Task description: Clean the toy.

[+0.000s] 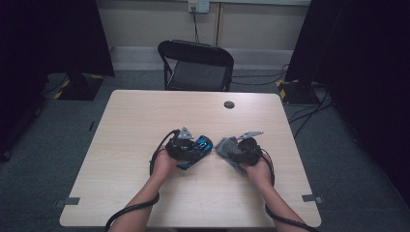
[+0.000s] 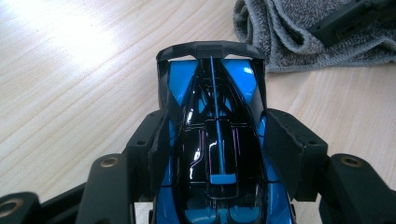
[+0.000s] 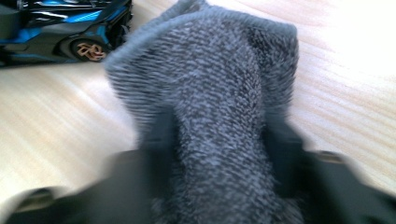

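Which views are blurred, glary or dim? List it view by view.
High view: dim room, sharp enough, the table evenly lit, dark curtains at both sides. Left gripper view: crisp, with a bright glare patch on the wood at upper left and reflections on the glossy toy car. Right gripper view: motion-blurred, most at the jaws and the grey cloth, with washed-out glare at upper right.

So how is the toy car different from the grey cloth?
The toy car is shiny, hard, blue and black; the grey cloth is fuzzy, soft and one dull colour. The car keeps a neat pointed shape with wheels, while the cloth is bunched and floppy. The car sits in the left claw, the cloth in the right claw. Both are over the wooden table, side by side.
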The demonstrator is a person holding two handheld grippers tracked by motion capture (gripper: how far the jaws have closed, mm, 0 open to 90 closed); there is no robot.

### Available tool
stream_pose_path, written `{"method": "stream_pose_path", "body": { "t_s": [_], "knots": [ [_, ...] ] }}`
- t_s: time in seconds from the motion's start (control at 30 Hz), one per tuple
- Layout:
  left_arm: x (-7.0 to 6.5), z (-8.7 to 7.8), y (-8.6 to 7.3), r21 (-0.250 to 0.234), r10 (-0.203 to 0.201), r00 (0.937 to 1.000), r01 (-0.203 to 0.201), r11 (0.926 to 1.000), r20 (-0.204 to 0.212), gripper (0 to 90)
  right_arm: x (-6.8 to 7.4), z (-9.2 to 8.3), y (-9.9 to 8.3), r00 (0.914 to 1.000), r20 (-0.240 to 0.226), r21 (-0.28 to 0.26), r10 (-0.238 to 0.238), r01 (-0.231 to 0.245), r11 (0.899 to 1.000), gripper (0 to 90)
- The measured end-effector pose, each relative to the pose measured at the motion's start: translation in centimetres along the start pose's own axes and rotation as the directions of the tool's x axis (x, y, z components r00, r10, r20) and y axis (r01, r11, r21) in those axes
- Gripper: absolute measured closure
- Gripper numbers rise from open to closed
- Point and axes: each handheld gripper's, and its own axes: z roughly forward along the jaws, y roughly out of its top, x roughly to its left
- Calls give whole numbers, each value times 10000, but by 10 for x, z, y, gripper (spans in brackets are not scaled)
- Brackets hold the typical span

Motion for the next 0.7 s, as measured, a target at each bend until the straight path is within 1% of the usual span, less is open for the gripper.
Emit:
{"method": "stream_pose_path", "body": {
  "t_s": [0.03, 0.13, 0.2, 0.23, 0.3, 0.33, 0.37, 0.4, 0.43, 0.47, 0.5, 0.57, 0.6, 0.63, 0.67, 0.7],
  "knots": [
    [0, 0, 0, -24, 20, 10000, -20, 10000, -13, 417, 0, 0, 0, 10000, -68, 22, -14, 14, 10000, 646],
    [0, 0, -1, -82, -81, 10000, 81, 9999, -29, 418, 2, -3, 1, 9995, -305, 152, -63, 67, 9999, 704],
    [0, 0, -1, -77, -99, 9999, 99, 9999, -39, 418, 3, -7, 1, 9970, -772, 143, 28, -17, 9999, 721],
    [0, 0, -1, -85, -111, 9999, 111, 9999, -49, 418, 5, -11, 1, 9949, -1011, 111, -66, 78, 9999, 722],
    [0, -1, -1, -90, -151, 9999, 151, 9998, -13, 420, 15, -19, 0, 9876, -1445, 65, -615, 631, 9980, 722],
    [1, -1, -1, -92, -156, 9999, 156, 9998, 1, 421, 24, -25, -1, 9781, -1829, -6, -995, 1011, 9949, 722],
    [1, -1, -2, -84, -156, 9999, 156, 9998, -15, 422, 30, -28, -1, 9698, -2106, 24, -1232, 1265, 9920, 722],
    [0, -1, -2, -120, -196, 9998, 196, 9997, -5, 422, 39, -32, -1, 9577, -2395, 55, -1593, 1654, 9862, 722],
    [0, -1, -3, -164, -237, 9997, 237, 9996, -27, 422, 48, -34, -2, 9427, -2723, 76, -1925, 2022, 9793, 722],
    [0, -1, -3, -166, -225, 9997, 225, 9996, -30, 422, 56, -35, -2, 9261, -3000, 64, -2288, 2418, 9703, 722],
    [0, -2, -3, -181, -238, 9997, 238, 9996, -34, 422, 64, -34, -3, 9106, -3238, 11, -2568, 2718, 9623, 722],
    [0, -2, -4, -221, -275, 9996, 274, 9994, -35, 422, 78, -29, -2, 8816, -3663, -14, -2977, 3194, 9476, 722],
    [-1, -2, -5, -305, -330, 9994, 329, 9990, -40, 422, 84, -25, -1, 8751, -3765, -5, -3039, 3278, 9447, 722],
    [0, -2, -5, -289, -297, 9996, 295, 9991, -41, 423, 91, -19, 2, 8579, -4003, -10, -3220, 3510, 9364, 722],
    [0, -3, -5, -289, -335, 9994, 334, 9990, -44, 423, 95, -16, 4, 8476, -4069, -56, -3407, 3706, 9288, 722],
    [0, -3, -5, -288, -341, 9994, 340, 9990, -18, 423, 100, -13, 7, 8375, -4196, -62, -3501, 3830, 9237, 722]
  ]
}}
